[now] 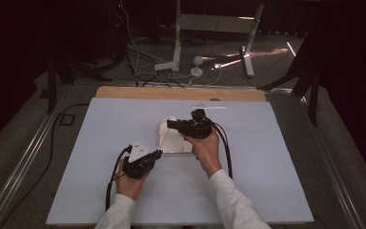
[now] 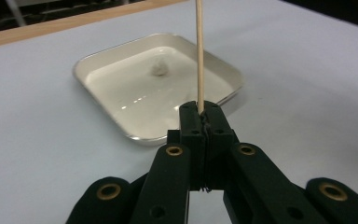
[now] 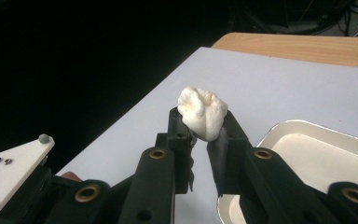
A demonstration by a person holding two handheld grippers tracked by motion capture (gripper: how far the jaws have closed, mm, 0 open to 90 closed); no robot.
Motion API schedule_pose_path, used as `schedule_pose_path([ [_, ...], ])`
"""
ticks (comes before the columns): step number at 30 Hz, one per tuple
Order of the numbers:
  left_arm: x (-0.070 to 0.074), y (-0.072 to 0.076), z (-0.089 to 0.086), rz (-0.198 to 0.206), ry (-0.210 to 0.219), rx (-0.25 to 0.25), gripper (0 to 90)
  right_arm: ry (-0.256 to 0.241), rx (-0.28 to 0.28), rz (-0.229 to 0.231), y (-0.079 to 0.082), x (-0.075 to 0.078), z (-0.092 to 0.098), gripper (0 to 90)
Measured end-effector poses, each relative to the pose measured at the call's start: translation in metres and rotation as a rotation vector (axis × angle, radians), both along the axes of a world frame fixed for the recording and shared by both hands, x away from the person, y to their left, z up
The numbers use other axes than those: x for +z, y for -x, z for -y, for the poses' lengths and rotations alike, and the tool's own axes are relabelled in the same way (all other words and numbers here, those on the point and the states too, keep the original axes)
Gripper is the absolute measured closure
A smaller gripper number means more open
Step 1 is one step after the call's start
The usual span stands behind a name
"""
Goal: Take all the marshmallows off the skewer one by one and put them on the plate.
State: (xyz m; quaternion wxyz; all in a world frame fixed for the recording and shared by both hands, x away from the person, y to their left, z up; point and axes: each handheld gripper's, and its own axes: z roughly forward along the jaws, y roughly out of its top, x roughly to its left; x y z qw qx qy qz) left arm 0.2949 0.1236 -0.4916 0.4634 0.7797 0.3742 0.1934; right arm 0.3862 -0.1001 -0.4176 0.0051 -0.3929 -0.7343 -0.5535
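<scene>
A shallow cream metal tray (image 1: 176,142) sits mid-table on the pale board. In the left gripper view the tray (image 2: 103,56) holds one small white marshmallow (image 2: 160,68) near its middle. My left gripper (image 2: 200,114) is shut on a thin wooden skewer (image 2: 199,51) that stands upright from the jaws. It hovers at the tray's near-left corner (image 1: 158,152). My right gripper (image 3: 204,122) is shut on a squashed white marshmallow (image 3: 203,113) and is held over the tray's far-left part (image 1: 170,124). The tray rim (image 3: 307,128) lies below the right jaws.
The pale board (image 1: 100,157) covers a wooden table whose far edge (image 1: 138,92) shows. A thin white strip (image 1: 209,107) lies near the board's back edge. Cables and stand legs (image 1: 176,64) crowd the floor beyond. Metal rails (image 1: 26,157) run along the sides.
</scene>
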Motion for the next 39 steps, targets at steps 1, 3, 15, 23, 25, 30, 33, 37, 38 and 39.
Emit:
schedule_pose_path([
  [1,0.0,0.0,-0.002,0.0,-0.006,0.004,90.0,0.004,-0.002,0.003,0.0,-0.001,-0.002,79.1],
  [3,-0.001,0.0,-0.005,0.003,-0.019,0.01,90.0,0.003,-0.001,0.001,-0.001,-0.002,-0.005,79.0],
  [15,0.0,0.003,-0.014,0.005,-0.015,0.029,90.0,0.012,-0.01,-0.008,-0.005,0.002,-0.018,78.4],
  [23,-0.001,0.003,-0.015,0.004,-0.015,0.029,90.0,0.004,-0.023,-0.009,-0.008,0.002,-0.018,77.9],
  [25,-0.001,0.003,-0.015,0.004,-0.015,0.03,90.0,0.001,-0.024,-0.006,-0.009,0.003,-0.018,77.8],
  [30,0.0,0.004,-0.015,0.005,-0.023,0.03,90.0,0.001,-0.025,-0.004,-0.01,0.003,-0.016,77.4],
  [33,-0.003,0.003,-0.014,-0.013,-0.074,0.034,90.0,-0.001,-0.04,0.005,-0.011,0.005,-0.013,78.4],
  [37,-0.008,0.003,-0.017,-0.032,-0.065,0.043,90.0,-0.053,-0.112,0.045,-0.018,0.032,0.016,79.9],
  [38,-0.007,0.002,-0.016,-0.029,-0.056,0.043,90.0,-0.04,-0.093,0.042,-0.019,0.036,0.02,79.9],
  [39,-0.006,0.002,-0.016,-0.027,-0.053,0.045,90.0,0.003,-0.092,0.058,-0.018,0.041,0.023,79.9],
])
